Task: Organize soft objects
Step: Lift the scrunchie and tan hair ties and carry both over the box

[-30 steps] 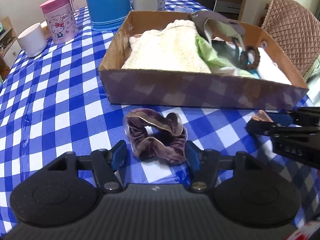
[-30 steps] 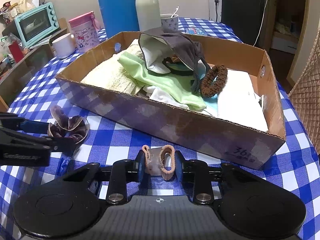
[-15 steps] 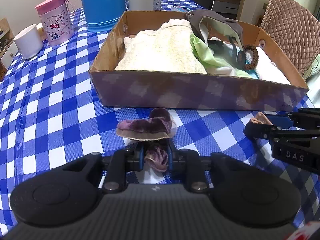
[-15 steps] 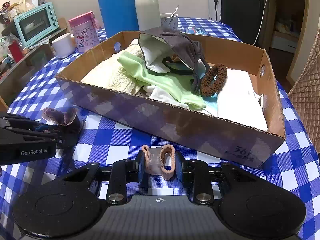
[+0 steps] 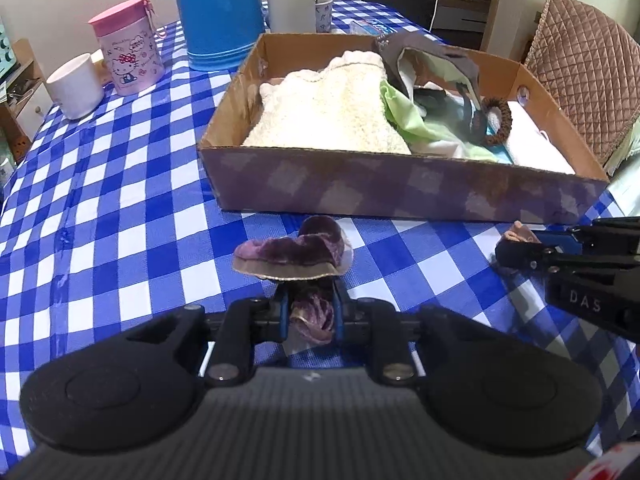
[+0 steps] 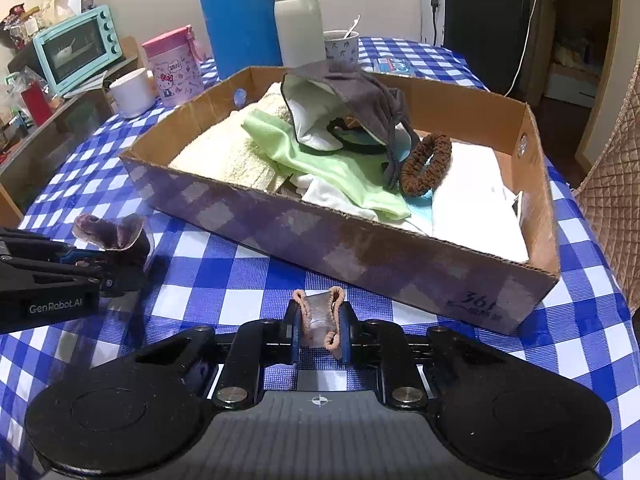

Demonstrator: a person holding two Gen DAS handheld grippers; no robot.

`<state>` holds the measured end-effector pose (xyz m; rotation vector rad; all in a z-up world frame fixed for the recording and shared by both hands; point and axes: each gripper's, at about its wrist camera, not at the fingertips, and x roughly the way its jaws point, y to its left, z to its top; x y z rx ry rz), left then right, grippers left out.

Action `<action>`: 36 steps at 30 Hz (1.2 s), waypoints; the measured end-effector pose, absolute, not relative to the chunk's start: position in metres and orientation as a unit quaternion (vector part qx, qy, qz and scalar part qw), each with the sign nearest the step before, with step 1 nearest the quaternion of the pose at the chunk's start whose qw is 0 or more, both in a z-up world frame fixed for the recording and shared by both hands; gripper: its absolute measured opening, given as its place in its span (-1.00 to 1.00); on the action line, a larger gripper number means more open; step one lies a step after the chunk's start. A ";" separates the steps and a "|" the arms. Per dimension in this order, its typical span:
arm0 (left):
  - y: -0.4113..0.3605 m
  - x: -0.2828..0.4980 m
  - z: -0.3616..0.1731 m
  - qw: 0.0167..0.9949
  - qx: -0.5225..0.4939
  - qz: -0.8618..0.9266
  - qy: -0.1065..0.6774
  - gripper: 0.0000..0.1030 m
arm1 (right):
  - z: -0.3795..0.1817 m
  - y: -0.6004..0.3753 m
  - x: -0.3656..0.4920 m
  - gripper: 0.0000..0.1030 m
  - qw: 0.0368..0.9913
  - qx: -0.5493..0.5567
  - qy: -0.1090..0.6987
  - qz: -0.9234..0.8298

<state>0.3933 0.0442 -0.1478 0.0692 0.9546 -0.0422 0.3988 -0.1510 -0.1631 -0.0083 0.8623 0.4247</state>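
My left gripper (image 5: 310, 308) is shut on a purple velvet scrunchie (image 5: 292, 254), held just above the checked tablecloth in front of the cardboard box (image 5: 400, 190). The scrunchie also shows in the right wrist view (image 6: 110, 230) at the left gripper's tip (image 6: 116, 268). My right gripper (image 6: 319, 330) is shut on a small pink hair tie (image 6: 318, 312), close to the box's front wall (image 6: 360, 252). The right gripper also shows in the left wrist view (image 5: 520, 248). The box holds a cream towel (image 5: 332, 120), a green cloth (image 6: 320, 160), a grey mask (image 6: 360, 92) and a brown scrunchie (image 6: 426, 162).
A pink Hello Kitty cup (image 5: 128, 50), a white mug (image 5: 76, 86), a tall blue jug (image 5: 218, 12) and a white flask (image 6: 298, 20) stand behind the box. A quilted chair (image 5: 584, 76) is at the right. A mint toaster oven (image 6: 78, 48) sits far left.
My left gripper has shut on the purple scrunchie, which lay open on the cloth a second ago, and has lifted it slightly. My right gripper keeps hold of the pink hair tie.
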 end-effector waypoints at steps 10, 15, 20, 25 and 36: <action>0.041 0.376 -0.124 0.895 0.036 -0.016 0.444 -0.63 | -0.139 -0.160 0.382 -0.64 0.893 0.011 0.398 0.211; 0.041 0.366 -0.109 0.900 0.035 -0.014 0.434 -0.63 | -0.125 -0.165 0.370 -0.64 0.896 0.021 0.388 0.216; 0.040 0.355 -0.092 0.907 0.034 -0.013 0.418 -0.63 | -0.110 -0.170 0.361 -0.64 0.899 0.028 0.376 0.221; 0.035 0.345 -0.076 0.914 0.035 -0.016 0.404 -0.63 | -0.095 -0.176 0.350 -0.64 0.904 0.036 0.363 0.224; 0.024 0.337 -0.052 0.922 0.043 -0.020 0.384 -0.63 | -0.070 -0.187 0.341 -0.64 0.911 0.046 0.340 0.227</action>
